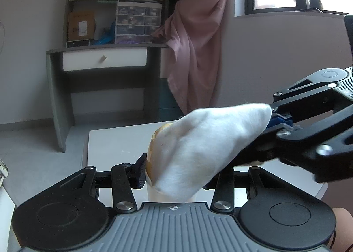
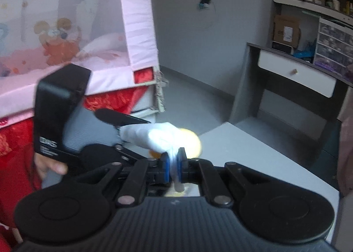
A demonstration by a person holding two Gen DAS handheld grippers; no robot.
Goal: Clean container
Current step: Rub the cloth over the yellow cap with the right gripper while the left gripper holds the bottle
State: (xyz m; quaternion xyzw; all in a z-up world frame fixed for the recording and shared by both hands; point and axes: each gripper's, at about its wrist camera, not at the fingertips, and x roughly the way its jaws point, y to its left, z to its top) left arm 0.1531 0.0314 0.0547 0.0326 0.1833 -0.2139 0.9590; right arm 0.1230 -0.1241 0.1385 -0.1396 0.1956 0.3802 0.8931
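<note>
My left gripper (image 1: 176, 170) is shut on a pale yellow container (image 1: 152, 159), holding it above a white table (image 1: 114, 143). My right gripper (image 2: 173, 164) is shut on a white cloth (image 2: 154, 136) with its blue pads. In the left wrist view the right gripper (image 1: 275, 122) comes in from the right and presses the cloth (image 1: 198, 141) over the container's top and side, hiding most of it. In the right wrist view the container (image 2: 193, 139) peeks out behind the cloth, and the left gripper's body (image 2: 59, 106) is at the left.
A grey desk with a white drawer (image 1: 103, 59) stands beyond the table, with shelves and a drawer unit (image 1: 138, 22) above. A pink curtain (image 1: 198, 42) hangs to the right. A pink mesh cot (image 2: 66, 31) with red fabric stands at the left in the right wrist view.
</note>
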